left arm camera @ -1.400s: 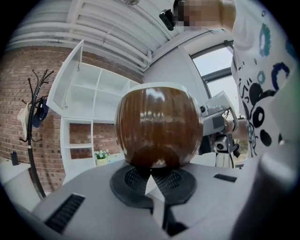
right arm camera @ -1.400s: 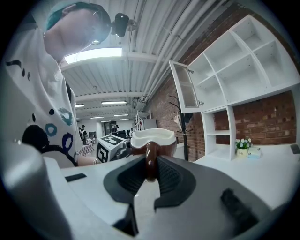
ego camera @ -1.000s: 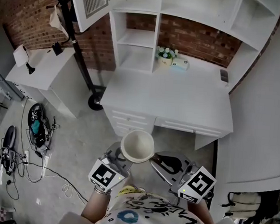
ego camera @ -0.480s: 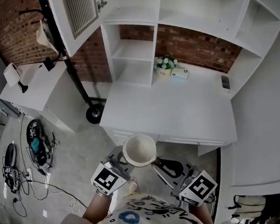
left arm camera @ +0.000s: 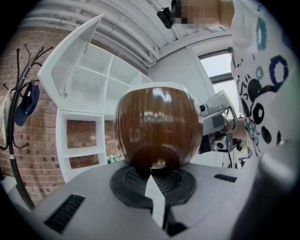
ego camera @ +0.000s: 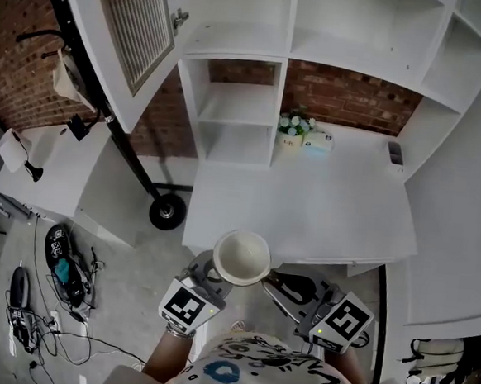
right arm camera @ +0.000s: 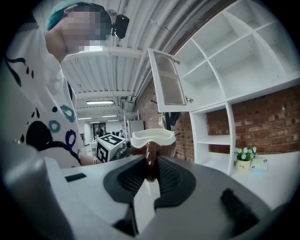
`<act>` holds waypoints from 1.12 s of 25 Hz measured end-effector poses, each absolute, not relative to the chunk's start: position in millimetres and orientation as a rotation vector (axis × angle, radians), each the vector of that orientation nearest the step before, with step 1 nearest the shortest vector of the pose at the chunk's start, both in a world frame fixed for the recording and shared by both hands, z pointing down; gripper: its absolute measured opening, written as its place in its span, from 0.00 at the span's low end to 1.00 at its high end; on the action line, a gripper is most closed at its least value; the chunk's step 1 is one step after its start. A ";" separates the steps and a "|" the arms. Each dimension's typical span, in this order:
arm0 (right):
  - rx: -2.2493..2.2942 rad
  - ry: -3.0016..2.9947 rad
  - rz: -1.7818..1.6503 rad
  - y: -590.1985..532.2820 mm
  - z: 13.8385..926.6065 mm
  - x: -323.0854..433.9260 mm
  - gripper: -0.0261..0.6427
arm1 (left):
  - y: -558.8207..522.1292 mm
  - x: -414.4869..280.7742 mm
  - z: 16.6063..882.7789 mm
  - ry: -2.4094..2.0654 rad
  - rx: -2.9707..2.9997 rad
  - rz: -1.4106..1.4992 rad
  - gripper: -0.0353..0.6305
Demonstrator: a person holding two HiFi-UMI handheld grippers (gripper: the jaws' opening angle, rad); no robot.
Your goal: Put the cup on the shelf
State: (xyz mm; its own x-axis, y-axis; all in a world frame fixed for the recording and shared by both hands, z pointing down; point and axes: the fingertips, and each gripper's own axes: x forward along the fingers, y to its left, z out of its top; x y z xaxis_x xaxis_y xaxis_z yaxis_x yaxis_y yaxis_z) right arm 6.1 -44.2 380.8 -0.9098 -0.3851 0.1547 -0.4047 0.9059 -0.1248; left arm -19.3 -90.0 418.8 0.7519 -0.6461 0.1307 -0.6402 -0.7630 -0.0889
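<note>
A cup [ego camera: 241,257], cream inside and glossy brown outside, is held upright between both grippers just over the front edge of the white desk [ego camera: 305,209]. My left gripper [ego camera: 218,270] is shut on the cup's base; in the left gripper view the brown bowl [left arm camera: 157,126] fills the space above the jaws. My right gripper [ego camera: 271,279] is shut on the cup's brown handle [right arm camera: 150,159]. The white shelf unit [ego camera: 239,104] with open compartments stands at the back of the desk, well beyond the cup.
A small flower pot [ego camera: 293,129] and a tissue box [ego camera: 317,141] sit at the desk's back, a dark small object [ego camera: 395,154] at its right end. An open cabinet door [ego camera: 130,21] juts out upper left. A white side table [ego camera: 51,172] and floor cables lie left.
The person has stepped closer to the desk: the cup and both grippers now reach its front edge. Both grips on the cup are unchanged.
</note>
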 end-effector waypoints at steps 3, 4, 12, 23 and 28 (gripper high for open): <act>0.632 -2.935 0.222 -58.7 385.2 -2.9 0.13 | -104.8 -29.4 419.2 1.054 -2.912 -0.248 0.08; 0.639 -2.930 0.222 -62.9 386.8 -6.5 0.13 | -108.9 -33.3 419.3 1.052 -2.916 -0.248 0.08; 0.670 -2.919 0.234 -99.5 386.8 -23.6 0.13 | -145.8 -47.5 423.8 1.040 -2.931 -0.215 0.08; 0.641 -2.937 0.216 -169.4 393.5 -29.6 0.13 | -215.7 -57.1 426.8 1.099 -2.901 -0.204 0.07; 0.629 -2.949 0.243 -210.4 388.5 -36.2 0.13 | -256.2 -64.3 423.6 1.136 -2.895 -0.221 0.08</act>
